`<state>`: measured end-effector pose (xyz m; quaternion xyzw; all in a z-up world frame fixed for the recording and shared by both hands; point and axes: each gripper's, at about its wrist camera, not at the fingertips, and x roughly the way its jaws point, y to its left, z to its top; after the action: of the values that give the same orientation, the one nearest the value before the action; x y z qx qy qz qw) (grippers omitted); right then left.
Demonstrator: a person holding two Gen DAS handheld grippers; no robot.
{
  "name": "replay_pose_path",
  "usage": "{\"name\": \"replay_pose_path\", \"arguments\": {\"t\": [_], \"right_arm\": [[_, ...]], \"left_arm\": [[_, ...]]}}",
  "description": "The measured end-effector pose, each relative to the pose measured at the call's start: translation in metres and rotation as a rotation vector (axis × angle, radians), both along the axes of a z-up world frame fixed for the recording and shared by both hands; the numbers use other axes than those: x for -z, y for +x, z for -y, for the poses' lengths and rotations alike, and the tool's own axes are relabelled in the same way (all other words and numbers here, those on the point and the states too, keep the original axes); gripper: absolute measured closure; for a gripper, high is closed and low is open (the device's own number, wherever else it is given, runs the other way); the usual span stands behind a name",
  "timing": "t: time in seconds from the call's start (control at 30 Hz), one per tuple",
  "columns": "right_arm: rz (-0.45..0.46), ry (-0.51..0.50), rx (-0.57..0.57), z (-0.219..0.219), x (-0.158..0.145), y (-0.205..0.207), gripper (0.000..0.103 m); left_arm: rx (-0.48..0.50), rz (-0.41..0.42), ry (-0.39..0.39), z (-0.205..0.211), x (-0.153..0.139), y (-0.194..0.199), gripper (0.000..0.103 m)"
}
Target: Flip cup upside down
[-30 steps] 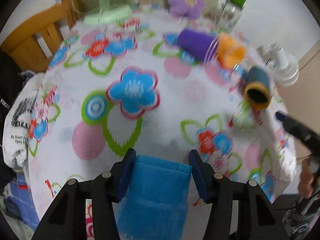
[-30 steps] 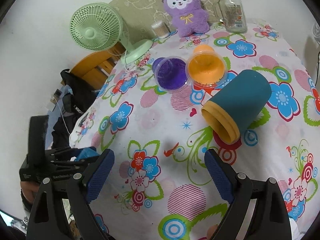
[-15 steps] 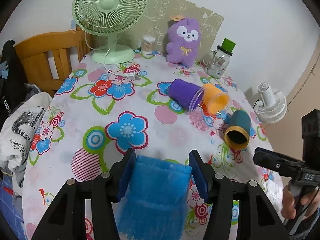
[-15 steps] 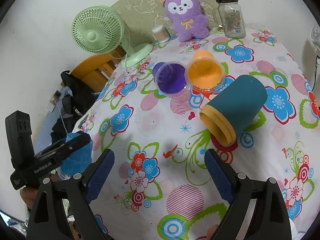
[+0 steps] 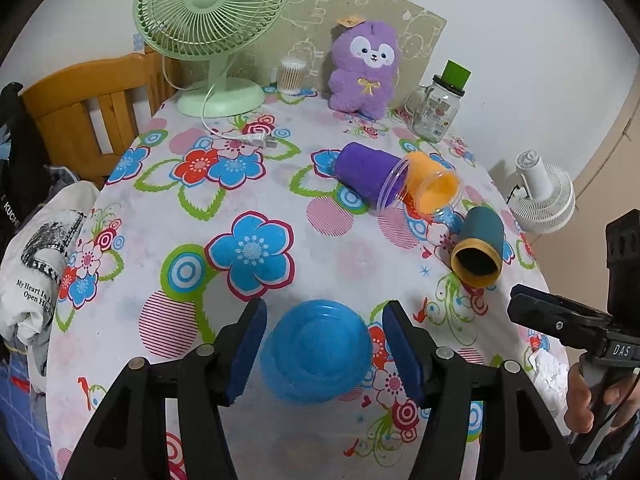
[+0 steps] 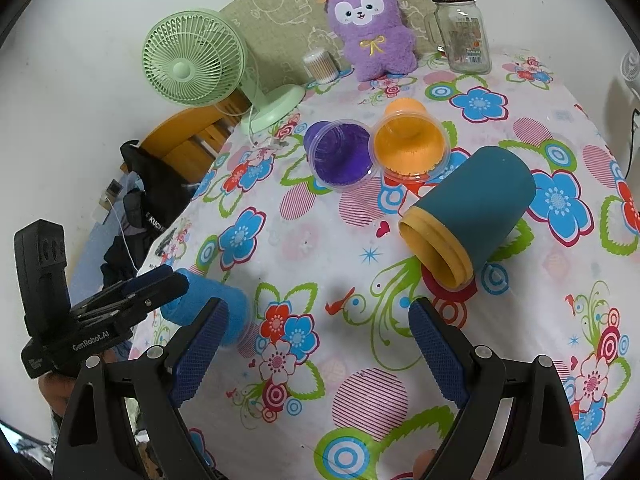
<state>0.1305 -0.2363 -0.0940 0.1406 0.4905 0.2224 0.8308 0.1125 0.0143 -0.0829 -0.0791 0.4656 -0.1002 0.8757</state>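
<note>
A blue cup stands upside down on the floral tablecloth, its flat bottom facing up. My left gripper is open, one finger on each side of the cup with a gap to it. The cup also shows in the right wrist view, partly behind my right finger. My right gripper is open and empty above the cloth. Three cups lie on their sides: a teal one with a yellow rim, a purple one and an orange one.
At the back stand a green fan, a purple plush toy, a glass jar and a cotton swab pot. A wooden chair and clothes sit left of the table. A white fan is off its right edge.
My left gripper has let go of the blue cup and opened. The cup now stands upside down on the cloth between the fingers. The right gripper has barely moved.
</note>
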Motion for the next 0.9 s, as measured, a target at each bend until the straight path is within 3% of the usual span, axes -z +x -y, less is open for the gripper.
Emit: {"name": "replay_pose_path", "arguments": {"t": [0.5, 0.63, 0.73, 0.9], "right_arm": [[0.039, -0.042, -0.033, -0.016, -0.011, -0.007, 0.01], [0.075, -0.073, -0.035, -0.022, -0.021, -0.014, 0.009], [0.12, -0.093, -0.03, -0.026, -0.033, -0.022, 0.0], [0.196, -0.126, -0.042, -0.036, -0.055, -0.034, 0.0]], "left_arm": [[-0.014, 0.077, 0.03, 0.001, -0.021, -0.018, 0.022], [-0.031, 0.095, 0.037, -0.002, -0.027, -0.026, 0.02], [-0.041, 0.121, 0.04, -0.003, -0.035, -0.034, 0.017], [-0.055, 0.18, 0.047, -0.004, -0.052, -0.048, 0.012]]}}
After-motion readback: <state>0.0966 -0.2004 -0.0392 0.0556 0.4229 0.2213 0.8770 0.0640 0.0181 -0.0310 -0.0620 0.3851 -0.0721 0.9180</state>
